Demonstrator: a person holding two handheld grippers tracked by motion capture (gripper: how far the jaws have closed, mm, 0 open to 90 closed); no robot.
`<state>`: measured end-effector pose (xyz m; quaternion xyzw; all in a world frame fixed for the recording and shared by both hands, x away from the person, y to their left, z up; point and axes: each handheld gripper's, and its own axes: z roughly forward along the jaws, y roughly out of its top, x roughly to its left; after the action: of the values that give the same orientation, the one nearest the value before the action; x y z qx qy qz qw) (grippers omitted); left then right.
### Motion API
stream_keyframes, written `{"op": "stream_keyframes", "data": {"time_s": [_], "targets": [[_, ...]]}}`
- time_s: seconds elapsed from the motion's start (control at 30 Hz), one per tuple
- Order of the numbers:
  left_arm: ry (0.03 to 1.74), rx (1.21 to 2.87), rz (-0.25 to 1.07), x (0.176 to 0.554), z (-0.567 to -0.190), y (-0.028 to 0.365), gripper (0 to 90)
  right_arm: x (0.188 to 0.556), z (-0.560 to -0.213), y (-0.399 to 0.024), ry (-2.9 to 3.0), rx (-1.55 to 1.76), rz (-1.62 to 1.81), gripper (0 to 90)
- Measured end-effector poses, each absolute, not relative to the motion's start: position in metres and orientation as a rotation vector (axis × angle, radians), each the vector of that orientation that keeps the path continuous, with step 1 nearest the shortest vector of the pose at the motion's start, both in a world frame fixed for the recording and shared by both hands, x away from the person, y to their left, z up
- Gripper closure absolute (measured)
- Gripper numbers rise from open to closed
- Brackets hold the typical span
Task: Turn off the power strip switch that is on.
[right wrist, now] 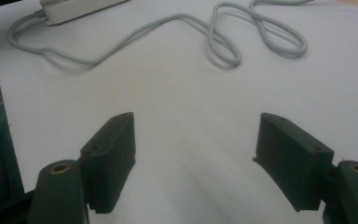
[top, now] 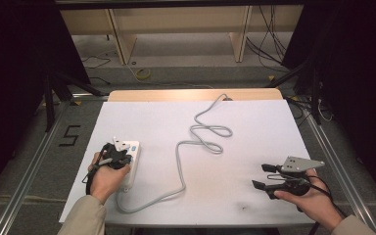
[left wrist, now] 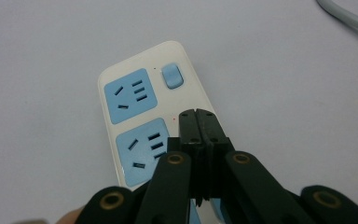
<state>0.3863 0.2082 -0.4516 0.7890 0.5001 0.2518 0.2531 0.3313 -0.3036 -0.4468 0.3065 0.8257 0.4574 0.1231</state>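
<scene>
1. Room aplenty across the white table top (top: 254,132): middle and far right bare, save the grey cable (top: 203,139) looping from the far edge down toward the near-left corner.
2. Power strip (top: 131,164) near the left edge of the table, lying flat, long axis running roughly front to back, well clear of the near edge.
3. Left gripper (top: 115,155) directly above the strip, held by the left hand (top: 106,178); in the left gripper view, jaws pressed tip to tip, nothing between them, tips (left wrist: 199,122) poised over the strip's white casing beside the second socket.
4. Cannot tell whether those tips touch the casing or merely hover just above it.
5. Right gripper (top: 263,176) near the right front corner, held by the right hand (top: 309,196), well apart from strip and cable; jaws spread wide in the right gripper view (right wrist: 193,158), bare table between them.
6. Open table between the two grippers, crossed only by the cable's lower run.
7. Strip's look, seen in the left gripper view (left wrist: 144,107): cream-white body with rounded corners, pale blue socket panels (left wrist: 129,95) with dark slots, one pale blue rocker switch (left wrist: 172,75) at the far end beside the first socket.
8. Cable leaving the strip's near end, curving along the front of the table, then rising in loops.
</scene>
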Motion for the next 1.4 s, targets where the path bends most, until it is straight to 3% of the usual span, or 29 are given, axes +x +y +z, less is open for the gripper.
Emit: {"op": "stream_keyframes", "data": {"time_s": [1.4], "targets": [[1.368, 2.209, 0.628, 0.4, -0.455, 0.201, 89.9, 0.332, -0.448, -0.302, 2.418, 0.895, 1.326, 28.8]]}}
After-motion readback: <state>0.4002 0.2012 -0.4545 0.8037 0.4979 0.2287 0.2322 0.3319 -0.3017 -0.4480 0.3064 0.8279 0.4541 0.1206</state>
